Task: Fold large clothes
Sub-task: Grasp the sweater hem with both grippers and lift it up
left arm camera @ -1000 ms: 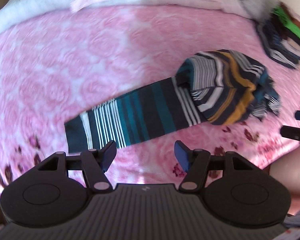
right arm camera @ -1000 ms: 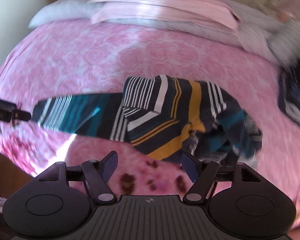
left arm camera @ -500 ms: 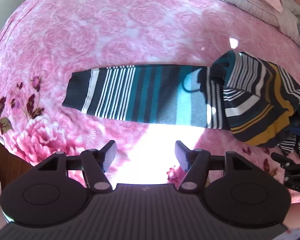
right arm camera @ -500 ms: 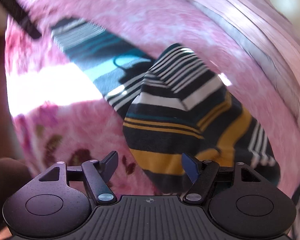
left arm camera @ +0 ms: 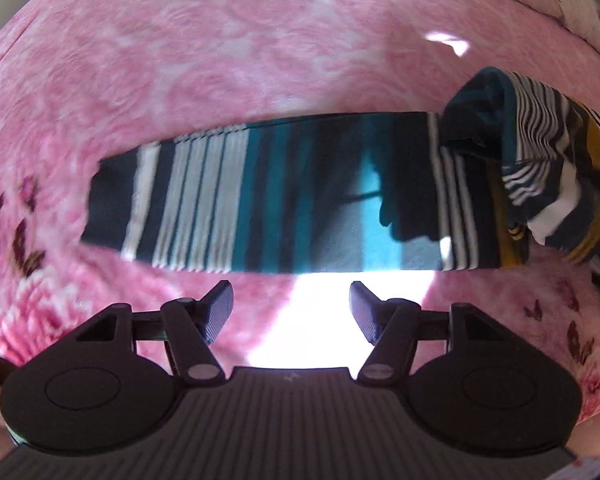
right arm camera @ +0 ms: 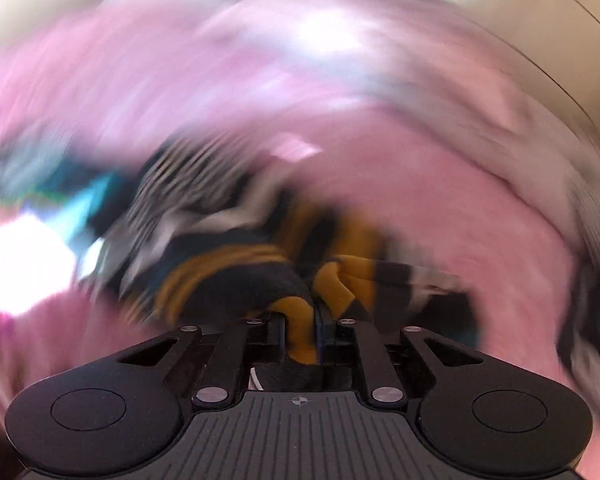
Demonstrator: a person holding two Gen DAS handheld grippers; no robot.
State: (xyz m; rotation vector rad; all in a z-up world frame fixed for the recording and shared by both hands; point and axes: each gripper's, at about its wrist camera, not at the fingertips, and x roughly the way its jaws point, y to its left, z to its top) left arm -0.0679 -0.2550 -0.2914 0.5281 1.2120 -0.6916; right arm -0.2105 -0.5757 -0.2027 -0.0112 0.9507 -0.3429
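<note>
The right gripper (right arm camera: 302, 320), whose jaws stood wide apart above the bunched cloth half a second ago, has just been closing and now clenches a mustard-and-dark fold of the striped garment (right arm camera: 236, 248), which bulges up between its fingers at the lower centre of the right wrist view. The left gripper (left arm camera: 291, 307) has come lower than in the earlier frames, so the garment's long sleeve (left arm camera: 268, 196) fills more of its view, stretching flat from centre left to the crumpled body at the right edge; its jaws stand released as before, with only the pink floral bedspread (left arm camera: 228, 60) and a bright sun patch between them, just below the sleeve's near edge and not touching it. The right wrist view is heavily smeared by motion: the stripes blur into streaks, the sleeve is only a teal and white smudge at centre left, and the pale shapes along the top cannot be made out. In the left wrist view the garment's body is cut off at the right edge, and a dark shadow falls across the sleeve's teal bands.
</note>
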